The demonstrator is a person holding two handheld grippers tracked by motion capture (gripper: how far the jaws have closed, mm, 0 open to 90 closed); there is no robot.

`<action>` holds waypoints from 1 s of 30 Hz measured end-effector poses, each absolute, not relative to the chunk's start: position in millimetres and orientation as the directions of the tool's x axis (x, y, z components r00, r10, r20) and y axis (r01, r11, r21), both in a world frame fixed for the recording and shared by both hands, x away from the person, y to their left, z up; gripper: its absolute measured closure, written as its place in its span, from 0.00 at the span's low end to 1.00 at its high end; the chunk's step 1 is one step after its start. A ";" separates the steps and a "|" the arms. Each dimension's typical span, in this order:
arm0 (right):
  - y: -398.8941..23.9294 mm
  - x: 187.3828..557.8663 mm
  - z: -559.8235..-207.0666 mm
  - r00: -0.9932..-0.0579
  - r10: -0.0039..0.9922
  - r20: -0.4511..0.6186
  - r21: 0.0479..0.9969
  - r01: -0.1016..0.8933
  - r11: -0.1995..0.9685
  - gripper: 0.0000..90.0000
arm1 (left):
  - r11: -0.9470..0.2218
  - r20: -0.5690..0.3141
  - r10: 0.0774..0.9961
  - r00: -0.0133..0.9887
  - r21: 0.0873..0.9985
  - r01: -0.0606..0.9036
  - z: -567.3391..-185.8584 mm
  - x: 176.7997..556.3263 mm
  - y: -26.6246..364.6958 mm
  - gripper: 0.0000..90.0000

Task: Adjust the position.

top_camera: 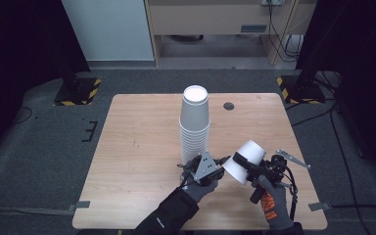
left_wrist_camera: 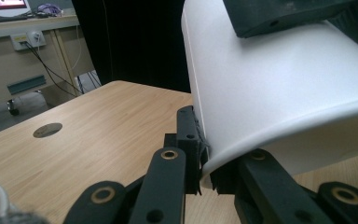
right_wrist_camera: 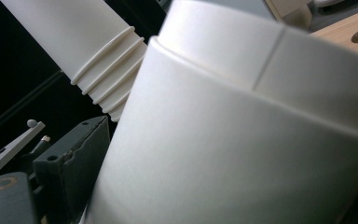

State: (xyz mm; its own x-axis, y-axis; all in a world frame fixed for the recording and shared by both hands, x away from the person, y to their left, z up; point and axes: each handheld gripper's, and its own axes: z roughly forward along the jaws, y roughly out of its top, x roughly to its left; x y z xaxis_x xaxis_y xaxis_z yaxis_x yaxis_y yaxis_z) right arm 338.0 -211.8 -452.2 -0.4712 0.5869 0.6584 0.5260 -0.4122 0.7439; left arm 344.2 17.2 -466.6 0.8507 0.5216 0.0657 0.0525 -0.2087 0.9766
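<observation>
A white paper cup (top_camera: 245, 159) lies tilted in the air over the table's front right, its mouth toward the left. My right gripper (top_camera: 248, 165) is shut on its side wall; one of its jaws presses the cup from above in the left gripper view. My left gripper (left_wrist_camera: 205, 167) is shut on the cup's rim (left_wrist_camera: 209, 161), pinching the thin edge. In the right gripper view the white cup (right_wrist_camera: 242, 154) looks like two nested cups, one partly slid out of the other. A tall stack of upside-down white cups (top_camera: 194, 122) stands mid-table, just behind my left gripper (top_camera: 223, 162).
The wooden table (top_camera: 137, 147) has a round cable hole (top_camera: 229, 105) at the back right. Yellow-black stand feet (top_camera: 78, 92) sit on the floor at both back corners. Cables trail on the floor to the right.
</observation>
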 end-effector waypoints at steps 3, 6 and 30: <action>-212.2 338.7 -452.7 -0.468 0.592 0.656 0.745 0.524 -0.412 0.07 | -0.211 0.058 0.521 0.852 0.975 0.063 -466.3 342.3 18.7 0.92; -212.8 339.5 -453.3 -0.473 0.592 0.652 0.749 0.519 -0.411 0.05 | -0.215 0.055 0.517 0.854 0.974 0.067 -465.3 340.8 20.6 0.93; -231.1 342.4 -454.6 -0.418 0.662 0.622 0.775 0.449 -0.444 0.09 | -0.223 0.050 0.504 0.862 0.972 0.073 -457.5 333.6 34.1 0.94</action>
State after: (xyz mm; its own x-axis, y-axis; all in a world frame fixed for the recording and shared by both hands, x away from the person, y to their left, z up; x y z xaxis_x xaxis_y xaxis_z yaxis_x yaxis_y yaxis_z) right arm 342.4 -231.1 -454.6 -0.4183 0.6621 0.6219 0.4494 -0.4441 0.7751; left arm 333.6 34.1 -457.5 0.8625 0.5036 0.0504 0.0735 -0.2230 0.9720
